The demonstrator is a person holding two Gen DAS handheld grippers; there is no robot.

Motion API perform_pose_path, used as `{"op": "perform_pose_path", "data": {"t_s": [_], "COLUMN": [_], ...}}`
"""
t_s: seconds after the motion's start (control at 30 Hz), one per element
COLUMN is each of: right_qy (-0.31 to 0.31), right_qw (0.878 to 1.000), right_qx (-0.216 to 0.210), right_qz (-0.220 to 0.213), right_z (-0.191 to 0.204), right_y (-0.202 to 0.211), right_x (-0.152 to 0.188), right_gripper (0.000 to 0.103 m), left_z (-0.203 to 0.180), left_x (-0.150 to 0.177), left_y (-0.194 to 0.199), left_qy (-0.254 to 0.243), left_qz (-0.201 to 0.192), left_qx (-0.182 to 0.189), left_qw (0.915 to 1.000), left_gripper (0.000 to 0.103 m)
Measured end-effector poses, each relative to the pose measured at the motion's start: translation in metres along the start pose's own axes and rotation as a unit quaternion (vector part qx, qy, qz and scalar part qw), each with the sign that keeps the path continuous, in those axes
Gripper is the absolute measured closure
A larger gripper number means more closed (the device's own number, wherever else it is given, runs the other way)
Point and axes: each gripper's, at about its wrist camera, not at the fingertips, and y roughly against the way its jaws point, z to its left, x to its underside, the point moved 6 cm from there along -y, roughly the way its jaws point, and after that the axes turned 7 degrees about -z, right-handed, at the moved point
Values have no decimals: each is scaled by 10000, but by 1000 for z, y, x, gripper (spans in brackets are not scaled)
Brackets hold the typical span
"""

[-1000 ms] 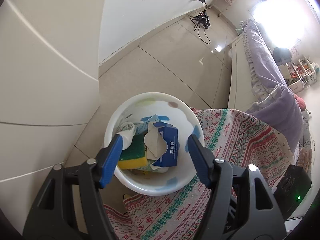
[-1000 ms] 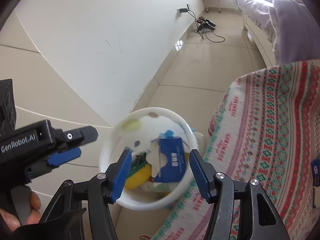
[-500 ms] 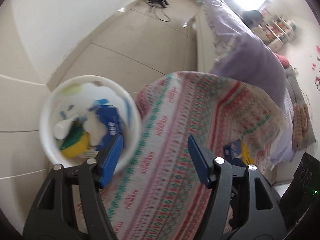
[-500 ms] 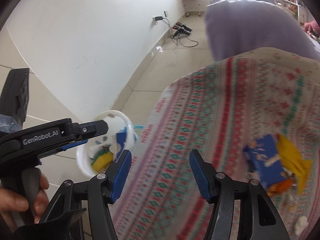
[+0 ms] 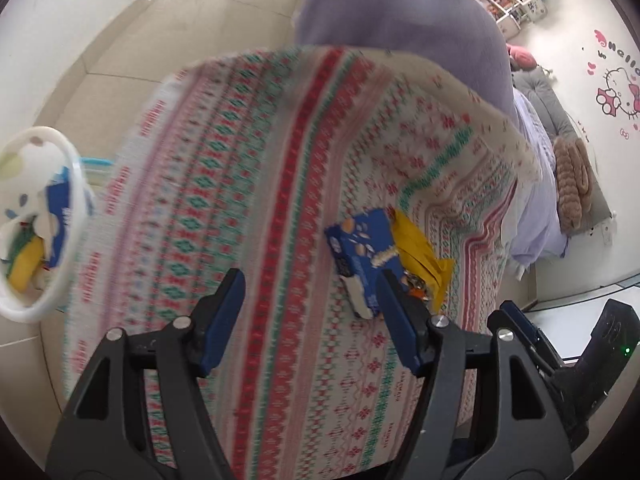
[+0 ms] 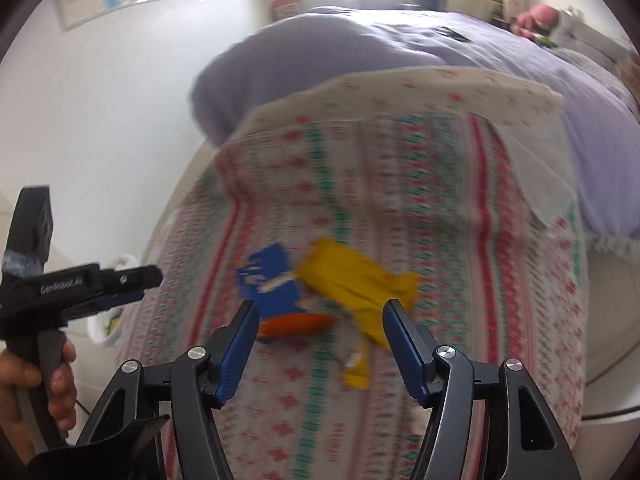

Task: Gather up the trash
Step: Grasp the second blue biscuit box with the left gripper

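Several scraps already fill the white bin (image 5: pixel 38 224) beside the patterned cloth (image 5: pixel 240 184); a blue packet (image 6: pixel 272 284), yellow wrapper (image 6: pixel 352 284) and orange piece (image 6: pixel 294 325) remain on it. I carry both the left gripper (image 5: pixel 308 316) and right gripper (image 6: pixel 316 344) parted and empty, the right's jaws just widening. Nothing blocks my approach.

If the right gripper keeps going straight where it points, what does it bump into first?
Probably the trash pile: the right gripper points between the blue packet and yellow wrapper on the patterned cloth. Blur hides which comes first.
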Motion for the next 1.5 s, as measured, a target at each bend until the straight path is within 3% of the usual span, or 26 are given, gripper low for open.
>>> {"op": "perform_pose_path", "data": {"t_s": [0.1,0.23,0.3,0.43,0.57,0.63,0.7,0.73,0.9,1.03,1.2,1.23,1.27,1.3,1.33,1.37,1.5], "right_qy": [-209,-23,-48,-8,33,29,-43,-98,-256,-439,-607,-596,-591,-596,-619,-664,-741], "right_qw": [9998,9991,9991,9985,9982,9981,9979,9977,9973,9967,9954,9956,9960,9962,9963,9961,9950], "right_qx": [-7,393,325,358,321,338,370,382,357,241,153,166,186,190,181,159,190], "right_qz": [56,162,254,405,513,514,531,552,585,636,730,702,649,600,568,554,637], "right_z": [-29,-53,-60,-68,-72,-74,-80,-84,-90,-93,-90,-89,-88,-87,-87,-87,-89], "right_y": [0,-2,-3,-5,-9,-9,-11,-13,-20,-28,-37,-36,-34,-33,-31,-31,-36], "right_x": [3,9,12,19,23,23,22,21,17,12,9,8,7,5,4,3,4], "right_gripper": [37,37,37,37,37,37,37,37,37,37,37,37,37,37,37,37,37], "left_z": [-22,-40,-48,-58,-58,-63,-68,-68,-64,-55,-43,-43,-42,-43,-46,-52,-80], "left_x": [9,18,21,22,21,18,17,17,13,5,5,5,5,5,6,7,18], "left_y": [-23,-48,-57,-72,-89,-89,-89,-91,-82,-67,-63,-63,-61,-60,-59,-61,-81], "left_qy": [63,199,258,268,240,147,-148,-299,-310,-305,-256,-208,-156,-120,-77,-55,-551], "left_qz": [242,501,558,545,426,220,135,142,109,-10,200,168,148,136,94,-3,126], "left_qx": [120,175,225,158,-226,-260,-448,-570,-440,-358,94,117,85,71,58,51,-193], "left_qw": [9996,9984,9979,9980,9985,9993,9988,9978,9985,9989,9994,9996,9997,9998,9999,10000,9982], "left_gripper": [34,34,34,29,27,26,36,56,72,103,103,98,74,57,27,19,19]}}
